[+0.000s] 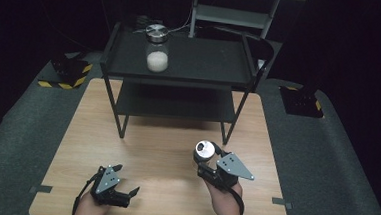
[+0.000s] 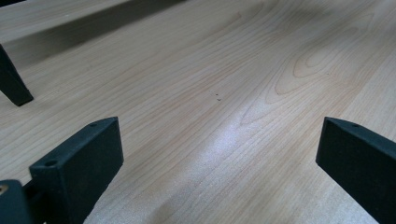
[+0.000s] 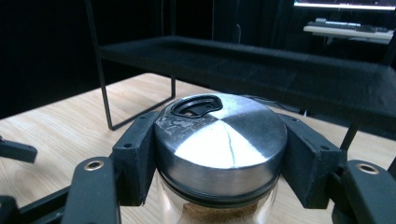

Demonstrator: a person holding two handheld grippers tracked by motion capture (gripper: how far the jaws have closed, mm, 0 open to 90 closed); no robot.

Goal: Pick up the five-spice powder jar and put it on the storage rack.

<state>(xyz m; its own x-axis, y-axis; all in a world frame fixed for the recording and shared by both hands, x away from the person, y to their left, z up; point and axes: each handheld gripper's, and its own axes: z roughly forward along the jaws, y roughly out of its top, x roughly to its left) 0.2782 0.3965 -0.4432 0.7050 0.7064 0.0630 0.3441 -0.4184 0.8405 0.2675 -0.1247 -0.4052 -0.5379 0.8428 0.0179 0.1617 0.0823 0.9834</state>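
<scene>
Left gripper (image 1: 123, 189): low over the wooden worktop (image 1: 166, 151), near its front left corner. Jaws stand wide apart with nothing between them; in the left gripper view (image 2: 219, 154) bare wood grain shows in the gap, and one black shelf foot (image 2: 14, 88) stands at the far left.

Black two-tier shelf rack (image 1: 181, 62): stands across the back half of the worktop, legs on the wood. On its top tier, towards the left end, a glass jar with white contents (image 1: 157, 58) and a metal lid stands upright, well apart from both grippers.

Right gripper (image 1: 206, 161): towards the front right part of the worktop, in front of the rack's right front leg. Its jaws are clamped on a spice jar (image 1: 204, 151), one pad on each side of the steel lid (image 3: 219, 140). In the right gripper view the jar sits squarely between the two pads, upright, lid facing up, with a black flip tab at its far edge. Glass body below the lid shows brown contents (image 3: 219, 215). Whether the jar's base touches the wood cannot be told.
</scene>
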